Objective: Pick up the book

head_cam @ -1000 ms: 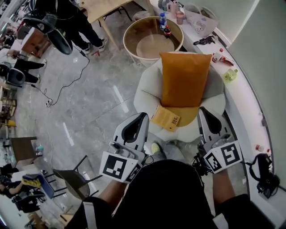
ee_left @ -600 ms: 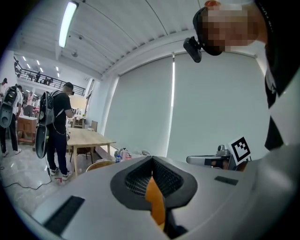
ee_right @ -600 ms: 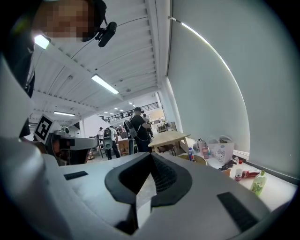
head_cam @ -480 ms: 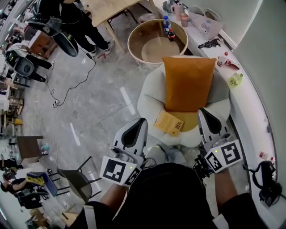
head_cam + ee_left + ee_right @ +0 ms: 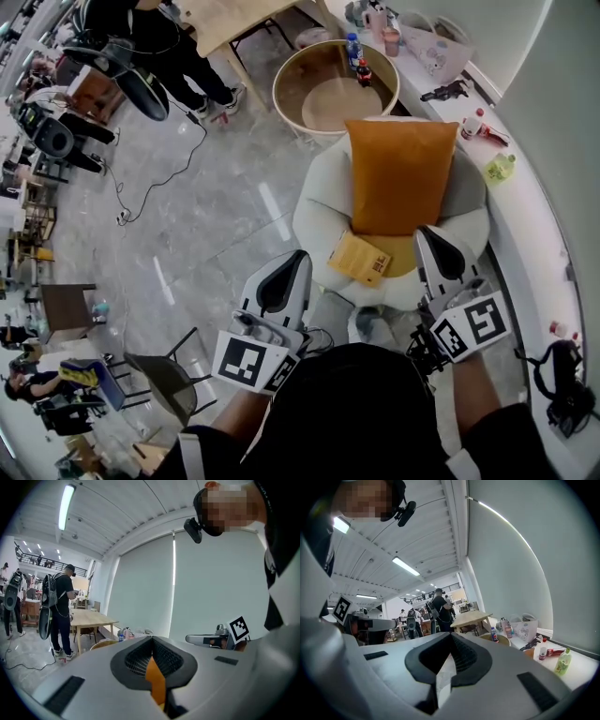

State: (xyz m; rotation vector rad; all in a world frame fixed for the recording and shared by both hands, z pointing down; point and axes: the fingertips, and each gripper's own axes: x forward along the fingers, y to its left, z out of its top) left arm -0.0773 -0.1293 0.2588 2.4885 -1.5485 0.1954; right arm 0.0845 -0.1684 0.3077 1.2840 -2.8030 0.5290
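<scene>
In the head view, the book [image 5: 360,258] lies at the seat front of the pale armchair [image 5: 319,202], just beside the orange cushion [image 5: 398,173], over grey marble floor [image 5: 206,216]. Your left gripper [image 5: 284,281] and right gripper [image 5: 439,258] flank it. In the left gripper view, your jaws are pressed together, empty. In the right gripper view they are likewise closed, and a white worktop [image 5: 581,665] runs along the wall.

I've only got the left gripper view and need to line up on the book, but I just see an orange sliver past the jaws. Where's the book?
Observer: The thin yellow book lies on the front edge of the white round armchair, right of the left gripper.
Operator: And the orange?
Observer: A large orange cushion on the seat, behind the book.
Operator: Right gripper's state?
Observer: The right gripper is shut and empty, on the book's other side.
</scene>
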